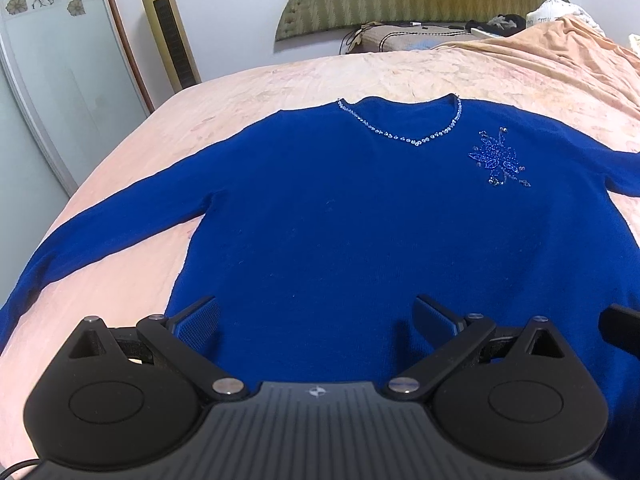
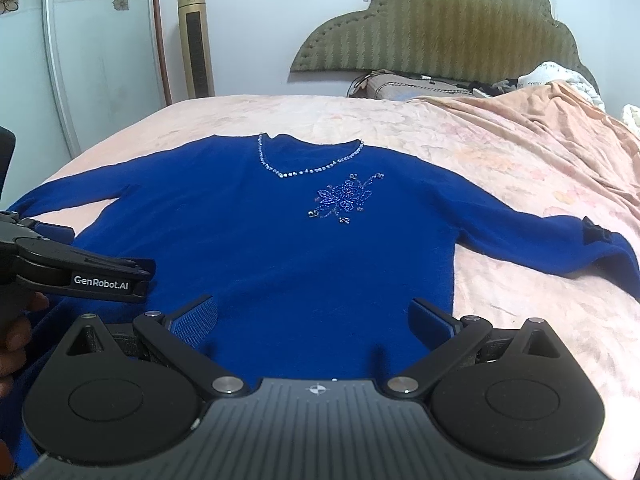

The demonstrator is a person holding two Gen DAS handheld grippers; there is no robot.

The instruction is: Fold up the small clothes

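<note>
A royal blue sweater (image 1: 340, 208) lies flat, front up, on the bed, with both sleeves spread out to the sides. It has a beaded neckline (image 1: 400, 136) and a beaded flower (image 1: 498, 158) on the chest. It also shows in the right wrist view (image 2: 280, 248). My left gripper (image 1: 316, 316) is open, over the sweater's lower hem. My right gripper (image 2: 314, 316) is open, over the hem further right. The left gripper's body (image 2: 80, 272) shows at the left edge of the right wrist view.
The bed has a pink sheet (image 1: 280, 80) and a peach blanket (image 2: 540, 140) bunched at the right. A padded headboard (image 2: 440, 32), pillows and loose items lie at the far end. A gold tower fan (image 2: 196, 40) and a wardrobe door (image 2: 96, 48) stand to the left.
</note>
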